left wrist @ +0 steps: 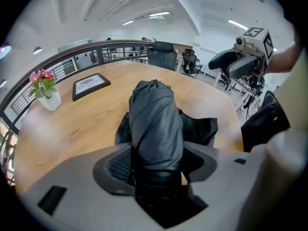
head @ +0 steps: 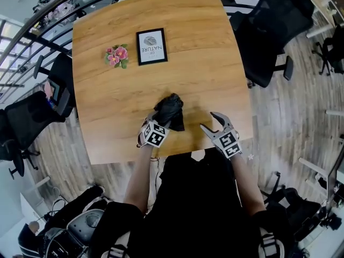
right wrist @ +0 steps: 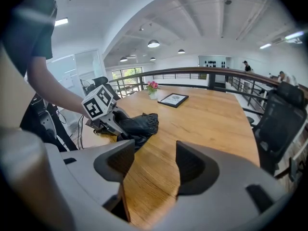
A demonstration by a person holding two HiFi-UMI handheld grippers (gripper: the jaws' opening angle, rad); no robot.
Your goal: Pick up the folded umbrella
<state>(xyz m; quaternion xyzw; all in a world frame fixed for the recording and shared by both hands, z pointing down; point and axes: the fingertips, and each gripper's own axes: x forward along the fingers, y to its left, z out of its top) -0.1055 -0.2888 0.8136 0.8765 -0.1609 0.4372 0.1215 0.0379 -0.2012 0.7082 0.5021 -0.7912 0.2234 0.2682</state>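
The left gripper (left wrist: 156,161) stands with its jaws wide, one on each side of the folded umbrella (left wrist: 154,114). The dark bundle fills nearly the whole gap, but a sliver of wood shows beside the right jaw, so the pads are not clamped on it. The umbrella lies on the wooden table (head: 204,52) near the person's edge, with loose fabric spread beside it. The right gripper (right wrist: 154,166), to the right and apart from the umbrella, is spread open over bare wood and holds nothing. Farther off are a framed print (head: 151,46) and a small vase of pink flowers (head: 116,56).
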